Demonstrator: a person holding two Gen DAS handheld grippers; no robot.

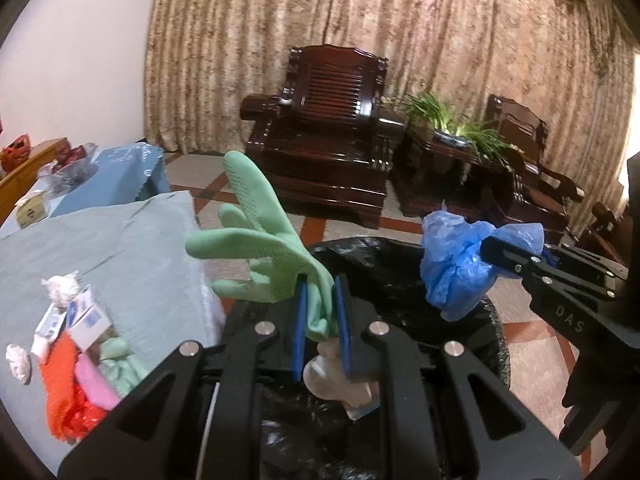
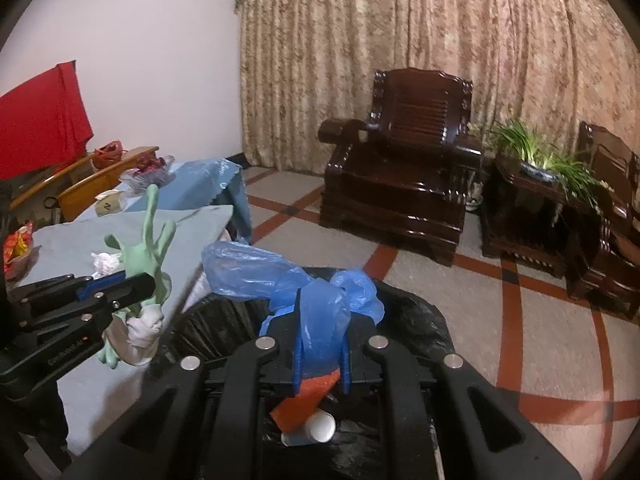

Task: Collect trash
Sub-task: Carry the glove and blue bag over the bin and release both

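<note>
We hold a black two-finger gripper with blue pads in each hand, both above a bin lined with a glossy black plastic bag [image 1: 400, 280]. In the left wrist view, the left gripper [image 1: 320, 312] sits at the centre, its jaws nearly closed and pinching a mint-green textured rubber glove [image 1: 260, 240], whose fingers fan up toward 11 o'clock; a pale whitish crumpled piece hangs below the pads, and what it is we cannot tell. At 3 o'clock in that view, the right gripper [image 1: 516, 256] clamps a crumpled translucent blue plastic bag [image 1: 452, 264] over the bin's far rim. In the right wrist view, the right gripper [image 2: 320, 344] has its jaws almost closed on that blue bag, which billows toward 10 o'clock, while an orange scrap [image 2: 304, 404] and a white paper cup [image 2: 320, 428] lie in the bin beneath. At 8 o'clock in the left wrist view, more trash rests on a pale grey-blue tablecloth [image 1: 120, 248]: white paper wads [image 1: 60, 286], small white-and-blue boxes [image 1: 86, 320], and an orange mesh scrubber [image 1: 64, 396]. Dark carved wooden armchairs [image 1: 320, 132] stand before a beige patterned curtain [image 1: 400, 20] at 12 o'clock.
</note>
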